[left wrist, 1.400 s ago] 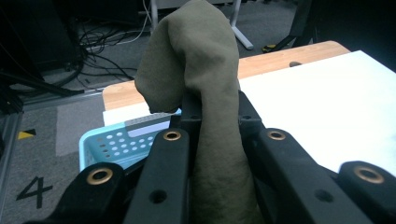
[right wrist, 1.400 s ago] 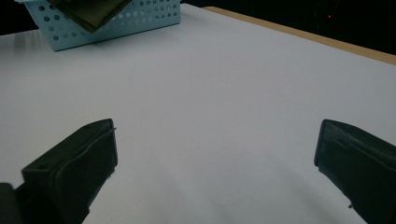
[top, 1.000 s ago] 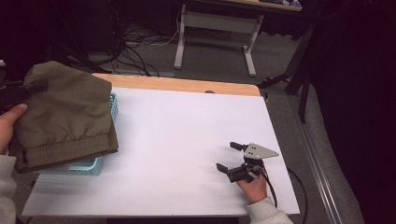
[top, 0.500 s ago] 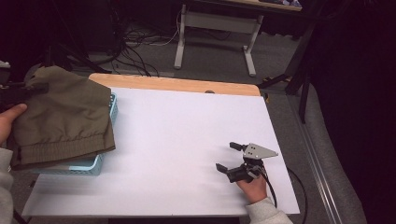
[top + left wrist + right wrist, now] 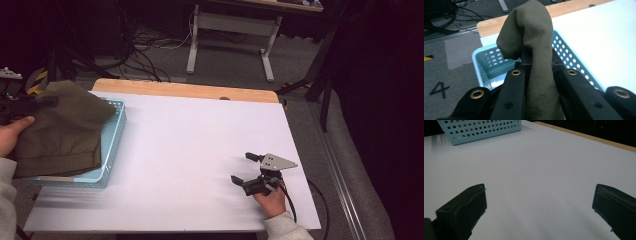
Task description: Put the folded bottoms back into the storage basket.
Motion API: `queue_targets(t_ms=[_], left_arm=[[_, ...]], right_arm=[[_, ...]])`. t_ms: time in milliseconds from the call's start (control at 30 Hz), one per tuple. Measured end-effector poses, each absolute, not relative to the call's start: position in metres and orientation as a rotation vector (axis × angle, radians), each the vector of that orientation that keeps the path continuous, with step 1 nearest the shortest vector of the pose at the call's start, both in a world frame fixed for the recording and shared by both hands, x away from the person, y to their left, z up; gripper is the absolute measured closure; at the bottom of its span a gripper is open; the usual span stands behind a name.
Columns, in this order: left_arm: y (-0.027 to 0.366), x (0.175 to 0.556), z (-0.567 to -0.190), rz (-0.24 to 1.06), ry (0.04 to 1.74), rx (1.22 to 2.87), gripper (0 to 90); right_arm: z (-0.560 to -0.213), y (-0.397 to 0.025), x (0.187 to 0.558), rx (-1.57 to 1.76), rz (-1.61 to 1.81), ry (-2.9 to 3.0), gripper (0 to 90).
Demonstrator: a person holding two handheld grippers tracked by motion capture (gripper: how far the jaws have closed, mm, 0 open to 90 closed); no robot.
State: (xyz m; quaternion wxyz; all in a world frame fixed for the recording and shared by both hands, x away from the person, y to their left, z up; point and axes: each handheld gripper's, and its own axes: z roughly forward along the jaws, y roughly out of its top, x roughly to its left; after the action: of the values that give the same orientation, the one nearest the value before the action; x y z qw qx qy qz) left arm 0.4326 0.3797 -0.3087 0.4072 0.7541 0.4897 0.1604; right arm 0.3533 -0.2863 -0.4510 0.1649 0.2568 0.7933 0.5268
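Note:
An olive-green folded cloth (image 5: 62, 130) hangs over the left part of a light blue perforated basket (image 5: 114, 137) at the table's left edge. My left gripper (image 5: 22, 106) is shut on the cloth (image 5: 534, 50), which bulges up between its black jaws above the basket (image 5: 491, 62). My right gripper (image 5: 245, 167) rests low on the white table near the front right, jaws wide open and nothing between them (image 5: 539, 202). The basket (image 5: 479, 130) lies far off in the right gripper view.
The white sheet (image 5: 200, 150) covers the table, with a wooden strip (image 5: 185, 90) along the far edge. Cables and a metal stand (image 5: 230, 30) sit on the floor beyond. A grey floor with a painted numeral (image 5: 439, 88) lies left of the basket.
My left gripper has pulled the cloth leftward, uncovering the basket's right wall and far corner. The right gripper has stayed where it was.

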Motion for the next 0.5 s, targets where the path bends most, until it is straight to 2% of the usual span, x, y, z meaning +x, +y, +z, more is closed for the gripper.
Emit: queue_targets(t_ms=[267, 500], left_arm=[[0.370, 0.431, -0.307, 0.362, 1.205, 1.859, 79.5], [0.383, 0.442, -0.331, 0.265, 1.274, 1.749, 79.5]], right_arm=[[-0.451, -0.286, 0.353, 0.728, 1.503, 2.262, 0.0], [-0.451, -0.286, 0.353, 0.732, 1.502, 2.262, 0.0]])
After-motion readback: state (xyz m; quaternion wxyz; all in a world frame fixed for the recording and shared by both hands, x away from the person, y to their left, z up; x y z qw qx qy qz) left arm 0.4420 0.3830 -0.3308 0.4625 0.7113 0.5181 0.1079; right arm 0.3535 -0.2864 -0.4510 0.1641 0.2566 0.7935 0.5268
